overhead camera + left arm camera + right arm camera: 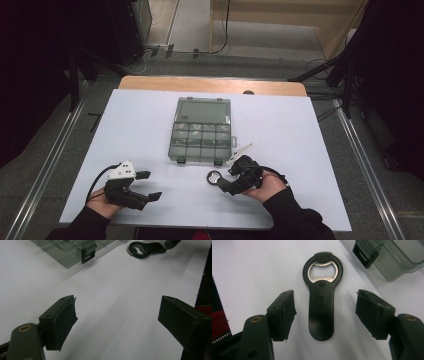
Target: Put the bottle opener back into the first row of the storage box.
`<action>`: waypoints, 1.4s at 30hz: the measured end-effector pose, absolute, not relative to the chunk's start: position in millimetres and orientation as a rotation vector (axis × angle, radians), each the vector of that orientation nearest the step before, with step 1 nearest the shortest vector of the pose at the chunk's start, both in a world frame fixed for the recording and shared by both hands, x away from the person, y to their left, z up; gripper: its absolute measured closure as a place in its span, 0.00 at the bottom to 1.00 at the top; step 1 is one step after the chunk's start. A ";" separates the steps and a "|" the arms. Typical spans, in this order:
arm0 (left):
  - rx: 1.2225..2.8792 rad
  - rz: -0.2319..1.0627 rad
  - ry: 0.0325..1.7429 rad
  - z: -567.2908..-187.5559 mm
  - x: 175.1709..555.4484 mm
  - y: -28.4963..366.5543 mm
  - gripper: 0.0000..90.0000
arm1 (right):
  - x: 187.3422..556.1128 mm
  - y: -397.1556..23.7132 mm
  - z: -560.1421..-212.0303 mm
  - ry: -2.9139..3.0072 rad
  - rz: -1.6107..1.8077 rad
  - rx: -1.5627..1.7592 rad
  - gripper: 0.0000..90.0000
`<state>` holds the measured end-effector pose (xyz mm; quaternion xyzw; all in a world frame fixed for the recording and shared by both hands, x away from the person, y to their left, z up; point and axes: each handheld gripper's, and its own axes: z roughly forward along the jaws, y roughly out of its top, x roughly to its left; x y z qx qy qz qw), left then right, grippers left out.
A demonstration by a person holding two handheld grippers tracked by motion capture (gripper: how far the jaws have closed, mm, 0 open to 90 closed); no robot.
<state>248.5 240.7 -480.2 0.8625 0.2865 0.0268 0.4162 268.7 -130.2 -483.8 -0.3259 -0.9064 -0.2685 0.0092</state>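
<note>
A black bottle opener (321, 305) with a metal-lined ring lies flat on the white table (300, 150), just in front of the clear box. My right gripper (325, 297) is open, its jaws on either side of the opener's handle with a gap between each pad and the handle. The high view has the opener (216, 177) at the tip of my right gripper (227, 178), near the front edge. At the front left, my left gripper (150, 185) is held open over bare table with nothing between its jaws. In the left gripper view the opener (143, 248) lies far off.
A clear grey compartment box (201, 131) sits mid-table with its lid folded back and two dark latches on the near side. One latch (364, 252) is close to the opener's ring. A wooden strip (210, 85) runs along the table's far edge.
</note>
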 end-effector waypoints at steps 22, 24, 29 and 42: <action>2.165 0.066 0.720 -479.6 248.4 241.3 0.16 | 268.7 -104.8 -485.1 -2.919 -0.634 -1.014 0.52; 2.165 0.066 0.721 -479.8 248.5 241.3 0.16 | 268.3 -103.6 -484.8 -2.933 -0.619 -1.019 0.55; 2.171 0.068 0.721 -480.1 248.7 240.7 0.16 | 265.4 -96.8 -484.5 -2.997 -0.562 -1.019 0.61; 2.164 0.067 0.721 -480.0 248.4 240.8 0.16 | 267.7 -100.0 -484.0 -2.989 -0.574 -1.038 0.73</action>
